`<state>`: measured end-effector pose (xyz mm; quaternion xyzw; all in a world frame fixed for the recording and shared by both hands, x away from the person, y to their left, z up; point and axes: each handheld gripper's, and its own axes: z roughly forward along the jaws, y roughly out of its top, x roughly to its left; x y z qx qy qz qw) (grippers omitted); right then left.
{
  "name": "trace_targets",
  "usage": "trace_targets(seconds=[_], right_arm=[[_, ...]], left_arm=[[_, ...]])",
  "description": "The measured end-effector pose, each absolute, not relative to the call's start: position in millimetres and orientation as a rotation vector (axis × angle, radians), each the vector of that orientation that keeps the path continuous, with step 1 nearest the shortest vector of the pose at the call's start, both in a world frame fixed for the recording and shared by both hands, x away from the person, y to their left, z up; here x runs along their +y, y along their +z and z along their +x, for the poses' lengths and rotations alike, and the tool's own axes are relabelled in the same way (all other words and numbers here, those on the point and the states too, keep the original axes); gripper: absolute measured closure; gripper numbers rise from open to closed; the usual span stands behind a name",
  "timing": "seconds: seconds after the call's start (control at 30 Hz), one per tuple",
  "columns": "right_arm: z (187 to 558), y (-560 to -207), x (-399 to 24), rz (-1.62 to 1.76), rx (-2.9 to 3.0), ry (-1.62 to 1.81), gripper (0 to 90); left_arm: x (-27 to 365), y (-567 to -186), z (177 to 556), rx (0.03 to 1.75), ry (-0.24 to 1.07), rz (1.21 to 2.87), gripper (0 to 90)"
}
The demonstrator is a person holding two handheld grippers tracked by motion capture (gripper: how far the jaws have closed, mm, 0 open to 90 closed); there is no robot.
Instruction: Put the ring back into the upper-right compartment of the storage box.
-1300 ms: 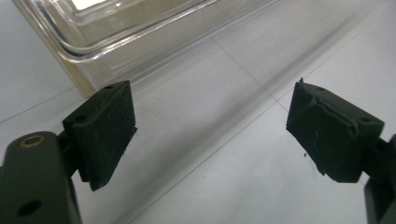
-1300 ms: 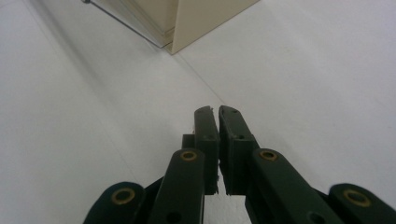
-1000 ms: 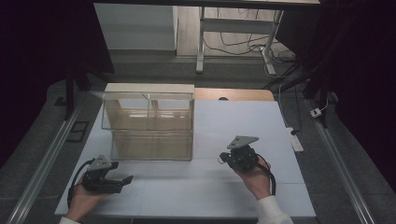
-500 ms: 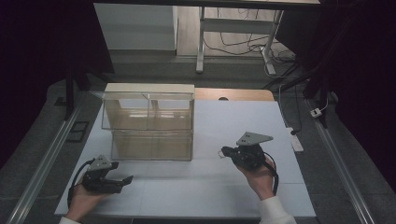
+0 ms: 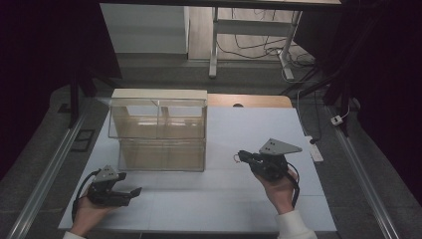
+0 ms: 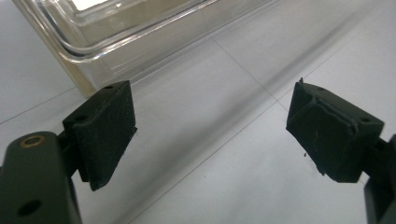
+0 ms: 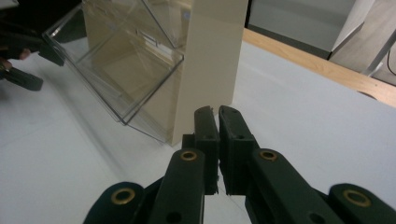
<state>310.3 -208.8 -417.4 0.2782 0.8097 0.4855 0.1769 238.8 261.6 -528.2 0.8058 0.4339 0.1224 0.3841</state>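
A clear plastic bin (image 5: 159, 132) with a beige back and a middle divider stands on the white table (image 5: 249, 199), left of centre. Near the table's front left corner, a hand holds my left gripper (image 5: 133, 191), which lies open and points right. In the left gripper view its pads (image 6: 105, 130) stand far apart with nothing between them, and the bin's lower edge (image 6: 130, 32) is just ahead. Right of the bin, my right gripper (image 5: 243, 157) is shut and empty, pointing left at it. The right gripper view has this gripper (image 7: 218, 112) facing the bin's beige side (image 7: 215, 60).
A wooden strip (image 5: 249, 101) runs along the table's far edge. A white power strip (image 5: 316, 149) lies at the right edge. Metal rails (image 5: 50, 169) flank the table. Desk legs and cables (image 5: 259, 45) lie on the floor beyond.
My right gripper has drifted a little to the right and away from the front edge, still shut. The left gripper and the bin have not moved.
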Motion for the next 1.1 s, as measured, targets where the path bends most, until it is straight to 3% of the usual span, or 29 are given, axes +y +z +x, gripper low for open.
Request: trace_targets(seconds=[1.1], right_arm=[[314.6,-362.6,-184.4,0.676,2.187,1.595,86.5]], left_arm=[[261.7,-525.0,237.3,1.097,0.328,2.046,15.6]])
